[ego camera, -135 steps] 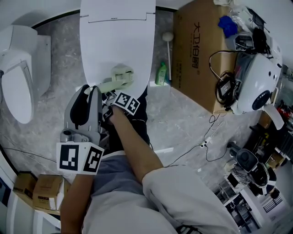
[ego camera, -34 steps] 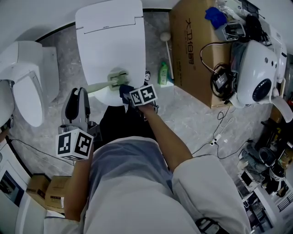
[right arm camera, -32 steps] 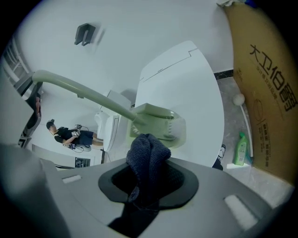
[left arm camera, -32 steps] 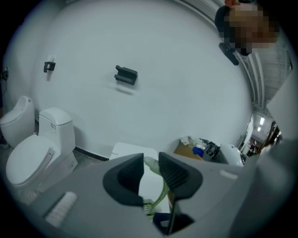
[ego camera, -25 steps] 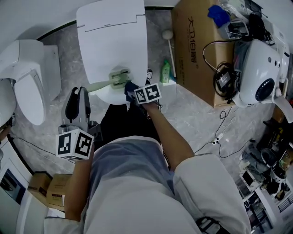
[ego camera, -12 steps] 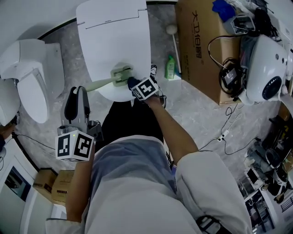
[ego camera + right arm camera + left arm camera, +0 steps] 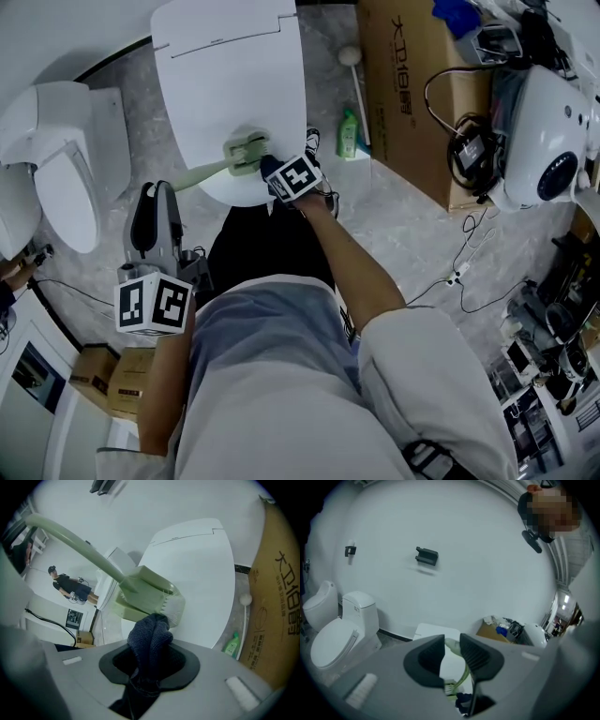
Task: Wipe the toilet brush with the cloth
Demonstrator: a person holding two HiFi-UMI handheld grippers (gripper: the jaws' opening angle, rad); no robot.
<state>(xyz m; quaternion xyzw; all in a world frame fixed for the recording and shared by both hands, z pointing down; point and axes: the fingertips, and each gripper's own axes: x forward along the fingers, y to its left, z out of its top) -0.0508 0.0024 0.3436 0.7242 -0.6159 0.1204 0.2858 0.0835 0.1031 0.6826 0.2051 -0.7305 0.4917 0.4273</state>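
A pale green toilet brush lies over the closed white toilet lid (image 7: 230, 75), its head (image 7: 246, 153) near the lid's front edge. My left gripper (image 7: 167, 187) is shut on the end of the brush handle (image 7: 452, 645), which shows between its jaws. My right gripper (image 7: 274, 173) is shut on a dark blue cloth (image 7: 150, 641). The cloth (image 7: 269, 167) touches the near side of the brush head (image 7: 147, 595). The handle (image 7: 70, 538) runs up and left from the head.
A second white toilet (image 7: 47, 159) stands at the left. Right of the lidded toilet are a green bottle (image 7: 348, 138), a white-tipped stick (image 7: 354, 75) and a large cardboard box (image 7: 412, 94). A white device (image 7: 548, 131) and cables (image 7: 459, 272) lie further right.
The right gripper has left its place beside the left gripper and carried the cloth up to the brush head, where it now stays. The left gripper keeps its hold on the handle.
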